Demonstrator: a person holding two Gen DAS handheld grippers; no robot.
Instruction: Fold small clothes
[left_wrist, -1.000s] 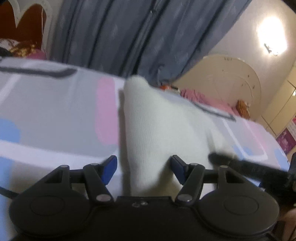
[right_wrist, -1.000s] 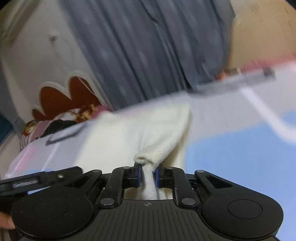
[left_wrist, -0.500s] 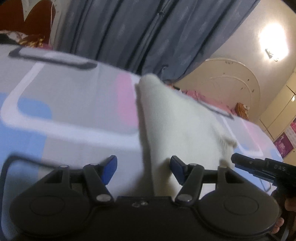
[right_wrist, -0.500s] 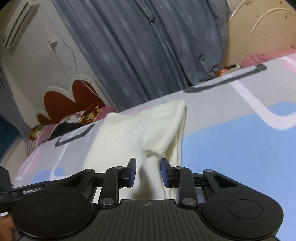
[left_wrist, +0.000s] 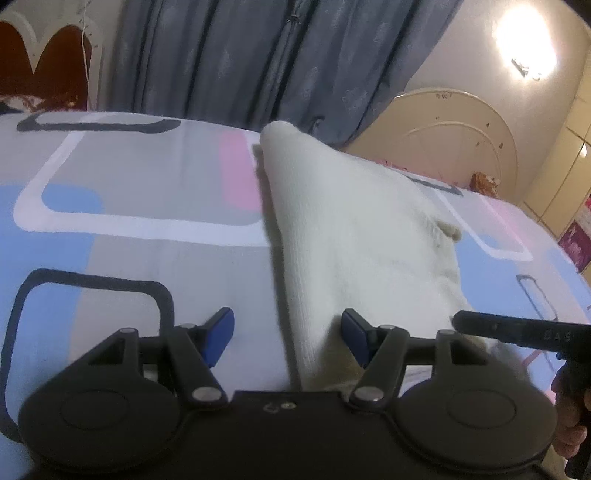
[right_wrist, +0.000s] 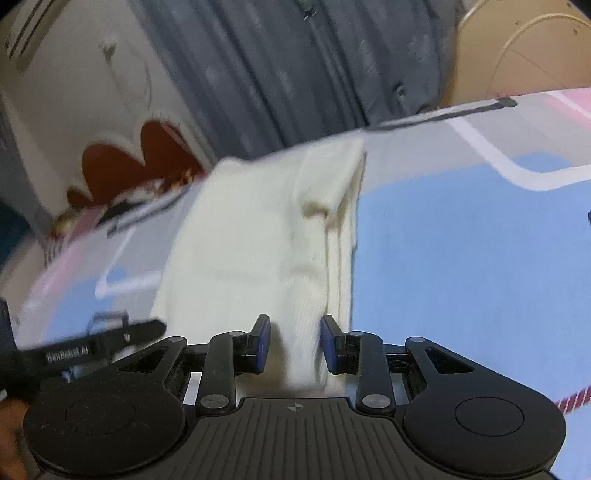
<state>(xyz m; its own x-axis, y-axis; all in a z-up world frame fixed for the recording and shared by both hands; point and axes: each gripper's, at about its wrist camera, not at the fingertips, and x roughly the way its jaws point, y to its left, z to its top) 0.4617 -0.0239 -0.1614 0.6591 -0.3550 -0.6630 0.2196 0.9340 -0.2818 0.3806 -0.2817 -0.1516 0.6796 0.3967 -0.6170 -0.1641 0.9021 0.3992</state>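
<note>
Cream knit garment (left_wrist: 354, 229) lies flat on the bed (left_wrist: 129, 192), folded into a long narrow strip. Its long axis runs away from me, from the tools toward the blue-grey curtain (left_wrist: 258, 55). The far end tapers to a rounded corner near the bed's far edge; the near end passes under both tool bodies.

Fabric is a fine rib knit, soft and matte, off-white. From the right wrist I see a lengthwise fold ridge along its right side (right_wrist: 332, 236) and a small puckered bump partway up. Left edge is straight, with a thick doubled layer.

Bed sheet is smooth printed cotton: grey ground, pale blue and pink blocks, white and dark rounded-rectangle outlines.

My left tool (left_wrist: 287, 338) is spread wide with blue pads; the garment's left edge sits between the fingers with neither pad touching it. My right tool (right_wrist: 295, 343) is spread less, and a strip of the knit runs through the gap with the pads clear of it on both sides. Nothing is pinched by either.

Right tool's finger shows at the left view's right edge, with partial lettering "BAS". Left tool's finger (right_wrist: 96, 347) in the right view carries white print, roughly "GenRobot AI", blurred.

Cream arched headboard (left_wrist: 443, 125) sits behind the bed, lit wall lamp (left_wrist: 524, 51) above it.
</note>
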